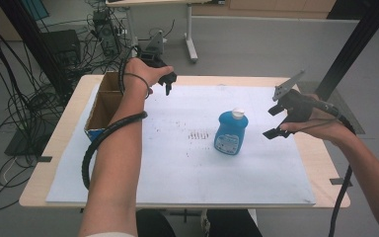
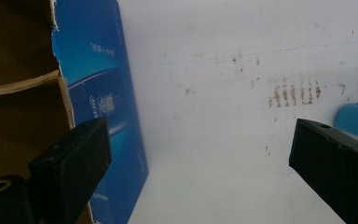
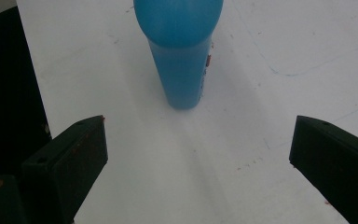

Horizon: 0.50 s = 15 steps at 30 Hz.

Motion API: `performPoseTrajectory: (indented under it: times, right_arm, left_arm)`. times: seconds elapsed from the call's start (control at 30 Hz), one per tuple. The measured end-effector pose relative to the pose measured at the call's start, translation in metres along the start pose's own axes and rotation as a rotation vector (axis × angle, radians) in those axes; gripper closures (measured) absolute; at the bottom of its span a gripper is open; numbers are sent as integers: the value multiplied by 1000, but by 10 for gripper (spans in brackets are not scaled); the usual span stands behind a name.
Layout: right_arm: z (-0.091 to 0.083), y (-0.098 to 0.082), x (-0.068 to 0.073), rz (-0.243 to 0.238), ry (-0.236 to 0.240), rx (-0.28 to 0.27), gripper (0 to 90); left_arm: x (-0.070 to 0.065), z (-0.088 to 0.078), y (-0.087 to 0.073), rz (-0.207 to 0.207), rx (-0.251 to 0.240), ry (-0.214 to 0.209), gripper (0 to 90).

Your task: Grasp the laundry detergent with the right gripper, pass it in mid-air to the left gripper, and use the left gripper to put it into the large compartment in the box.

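1. Nearest the person, the bench carries a white sheet with nothing on its front part.
2. Toward the middle of the sheet a blue bottle stands upright, white cap on top and a label on its front. A patch of small brown marks lies just to its left.
3. The right hand-held gripper hovers just to the bottle's right, jaws spread wide with nothing between them. In the right gripper view the bottle stands ahead, roughly centred between the jaws and clear of them.
4. The bottle looks like a stiff plastic squeeze type with a smooth, possibly slippery skin. Judged by its colour it may hold liquid, so expect moderate weight. The flat-sided body below the shoulder seems the best place to grip. The rounded shoulder and narrow cap would likely slip.
5. Farther back on the left, the left hand-held gripper hangs with jaws apart and empty, beside an open cardboard box. The bottle is well apart from it.
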State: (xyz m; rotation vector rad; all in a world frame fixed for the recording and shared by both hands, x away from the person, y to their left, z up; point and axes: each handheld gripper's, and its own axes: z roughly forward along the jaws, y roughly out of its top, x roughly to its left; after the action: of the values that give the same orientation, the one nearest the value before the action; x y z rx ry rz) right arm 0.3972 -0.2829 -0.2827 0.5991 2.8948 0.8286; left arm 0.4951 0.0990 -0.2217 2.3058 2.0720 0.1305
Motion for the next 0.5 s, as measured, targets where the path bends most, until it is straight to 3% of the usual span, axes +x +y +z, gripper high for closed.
performPoseTrajectory:
  times: [0.17,0.5]
  right_arm:
    - [15,-6,3,12,9,-26,39]
    - [28,-9,8,30,4,-70,38]
  left_arm:
    - [-1,1,0,4,0,0,61]
    - [1,1,-1,0,-1,-1,61]
